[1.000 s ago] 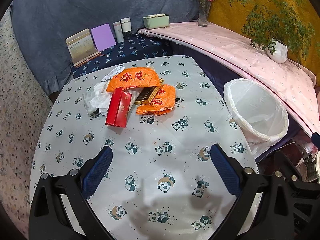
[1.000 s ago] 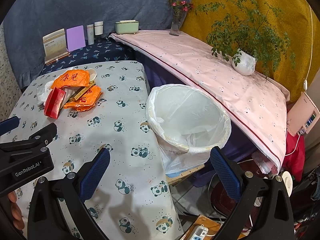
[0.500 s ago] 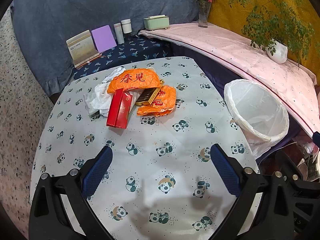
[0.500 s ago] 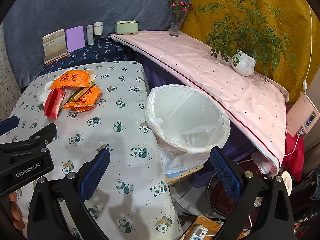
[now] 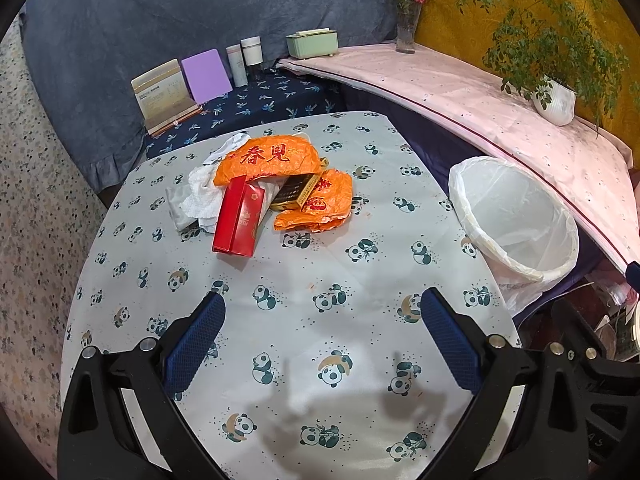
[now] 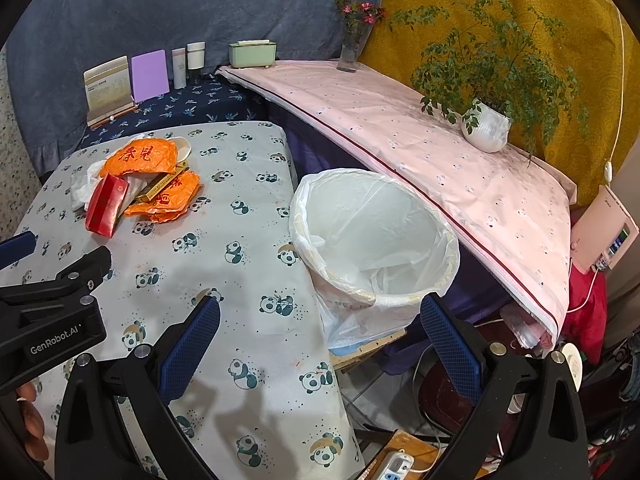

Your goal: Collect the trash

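Two grippers: left gripper (image 5: 322, 334), right gripper (image 6: 320, 338), both spread wide, empty.
Centre of left view, trash pile: two orange wrappers (image 5: 267, 158) (image 5: 320, 206), one red box (image 5: 239, 220), one dark box (image 5: 294, 192), one tissue wad (image 5: 200, 196).
Right: one bin (image 5: 516, 216).
Top: two cards (image 5: 160, 94) (image 5: 206, 76), two bottles (image 5: 237, 65) (image 5: 252, 51), one green box (image 5: 312, 43), one vase (image 5: 407, 30), one plant (image 5: 556, 98).
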Motion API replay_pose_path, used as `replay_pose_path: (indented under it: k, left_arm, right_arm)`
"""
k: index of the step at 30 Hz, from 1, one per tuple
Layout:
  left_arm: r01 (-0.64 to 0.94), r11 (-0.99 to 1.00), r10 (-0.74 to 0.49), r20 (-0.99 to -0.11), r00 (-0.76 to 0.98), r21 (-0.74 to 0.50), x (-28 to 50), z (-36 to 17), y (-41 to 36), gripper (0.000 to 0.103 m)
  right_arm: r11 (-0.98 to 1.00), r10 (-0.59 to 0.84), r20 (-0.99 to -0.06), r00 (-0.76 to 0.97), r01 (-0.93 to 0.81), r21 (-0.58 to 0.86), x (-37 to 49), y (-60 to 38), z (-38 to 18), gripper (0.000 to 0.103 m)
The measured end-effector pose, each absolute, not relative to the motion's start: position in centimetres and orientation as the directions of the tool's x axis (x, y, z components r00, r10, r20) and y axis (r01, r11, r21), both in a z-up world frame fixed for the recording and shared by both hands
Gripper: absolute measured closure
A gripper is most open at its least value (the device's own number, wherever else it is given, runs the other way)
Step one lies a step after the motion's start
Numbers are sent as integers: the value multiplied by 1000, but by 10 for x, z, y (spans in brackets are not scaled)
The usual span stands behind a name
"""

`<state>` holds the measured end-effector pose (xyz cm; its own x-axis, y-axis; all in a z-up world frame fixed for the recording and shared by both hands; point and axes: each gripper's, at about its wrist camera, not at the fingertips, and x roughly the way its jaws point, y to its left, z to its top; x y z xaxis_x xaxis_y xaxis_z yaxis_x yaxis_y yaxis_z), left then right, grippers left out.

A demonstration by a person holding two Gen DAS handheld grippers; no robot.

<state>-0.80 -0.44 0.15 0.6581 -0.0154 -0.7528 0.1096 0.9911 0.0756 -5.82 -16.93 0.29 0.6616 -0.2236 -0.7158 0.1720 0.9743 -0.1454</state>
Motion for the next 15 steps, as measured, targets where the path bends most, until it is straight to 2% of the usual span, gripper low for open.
replay_pose_path:
  k: [15]
  left_arm:
    - [110, 991, -23, -740, 673, 70, -3, 3, 2, 9]
  right_arm:
    - [970, -243, -708, 663, 185, -159, -50, -166, 1, 7]
